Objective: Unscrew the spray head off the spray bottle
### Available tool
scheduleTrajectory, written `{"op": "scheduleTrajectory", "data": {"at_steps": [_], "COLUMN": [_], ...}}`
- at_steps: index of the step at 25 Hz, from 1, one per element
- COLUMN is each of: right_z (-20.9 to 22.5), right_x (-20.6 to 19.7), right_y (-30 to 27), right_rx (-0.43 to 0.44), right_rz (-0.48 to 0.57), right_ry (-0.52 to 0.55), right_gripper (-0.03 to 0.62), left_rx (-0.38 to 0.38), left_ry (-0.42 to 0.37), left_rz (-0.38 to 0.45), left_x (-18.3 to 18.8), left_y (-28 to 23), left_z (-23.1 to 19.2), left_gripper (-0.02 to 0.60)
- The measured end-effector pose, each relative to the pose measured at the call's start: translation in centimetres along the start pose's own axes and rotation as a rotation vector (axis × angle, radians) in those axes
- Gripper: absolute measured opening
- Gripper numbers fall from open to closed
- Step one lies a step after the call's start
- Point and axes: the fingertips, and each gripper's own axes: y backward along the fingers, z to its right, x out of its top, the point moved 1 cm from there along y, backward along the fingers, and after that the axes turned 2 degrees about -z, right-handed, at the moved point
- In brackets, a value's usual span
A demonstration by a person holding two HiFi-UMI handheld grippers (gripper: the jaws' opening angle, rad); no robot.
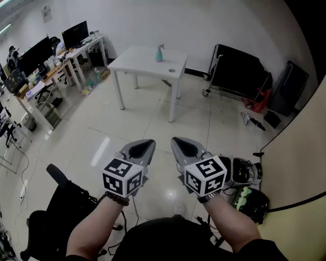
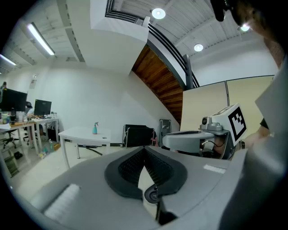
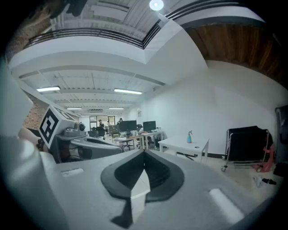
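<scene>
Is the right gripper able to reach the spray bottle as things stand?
Probably not from here. The spray bottle stands on the white table across a stretch of open floor, well beyond the right gripper, whose jaws are shut. Nothing blocks the path, but it needs walking over.

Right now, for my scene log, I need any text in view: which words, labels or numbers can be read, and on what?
Nothing here can be read as text.
Wall sheet: print too small to read.
Spray bottle: too far away, no label legible.
Marker cubes: black-and-white square patterns only, no letters.
</scene>
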Motion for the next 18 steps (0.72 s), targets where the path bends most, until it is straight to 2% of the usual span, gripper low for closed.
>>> {"op": "scheduleTrajectory", "data": {"at_steps": [9,18], "right_z": [9.4,14.3], "right_x": [1.6,2.2], "right_y": [-0.9,-0.6], "right_rx": [0.058,0.064], "right_rz": [-0.013,0.002], "right_ry": [0.018,0.013], "right_gripper": [-0.011,-0.012], "left_rx": [0.052,0.057], "left_ry": [0.017,0.001], "left_rz": [0.01,0.001], "left_x": [3.1,4.2], "left_y": [-9.3,-14.1], "left_z": [0.9,2.0], "left_gripper": [0.017,0.017]}}
